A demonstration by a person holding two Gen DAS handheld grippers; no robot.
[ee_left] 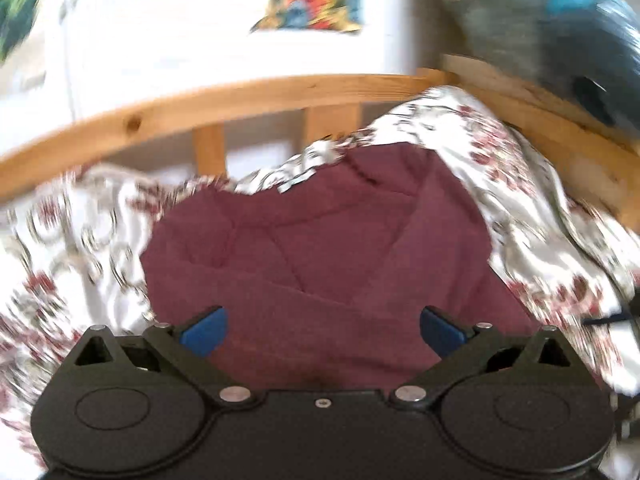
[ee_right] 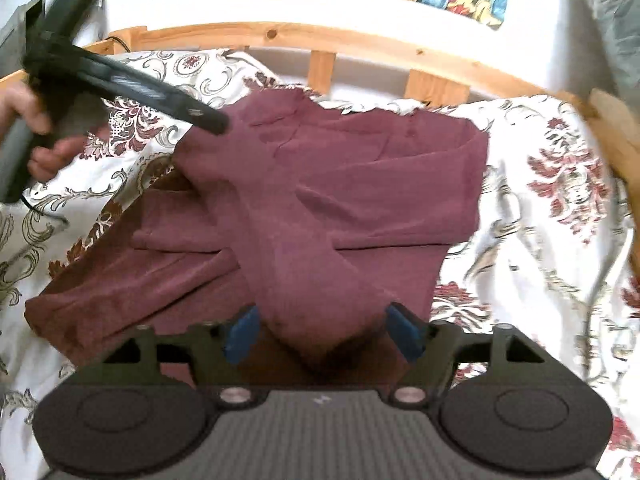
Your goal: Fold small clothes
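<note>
Left side first: your left tool (ee_right: 216, 126) reaches in over the floral bedcover (ee_right: 136, 120) from the left edge of the bed, and its tip meets a raised peak of the maroon garment (ee_right: 360, 184) near the far left of the cloth. From the right wrist view the tip looks pinched on that peak, yet the left wrist view shows the blue pads (ee_left: 204, 330) standing wide apart with only maroon fabric spread beyond them, so you cannot tell whether anything is truly held there; confirm the bite before you pull. Centre: the garment lies crumpled mid-bed, with a flatter darker layer toward the near left and one long band, probably a sleeve, running from the lifted peak down toward you. Keep that band taut but not stretched, and carry it across in one low arc so the layers beneath do not drag or bunch. Right side: your right tool (ee_right: 324, 334) sits at the near edge of the garment with its blue pads well apart, straddling the band's near end without closing on it. Close on a single layer only, then lay the band flat along the body of the garment. The wooden bed rail (ee_right: 360, 40) runs along the far edge; fold away from it. The left view is blurred, so slow down.
</note>
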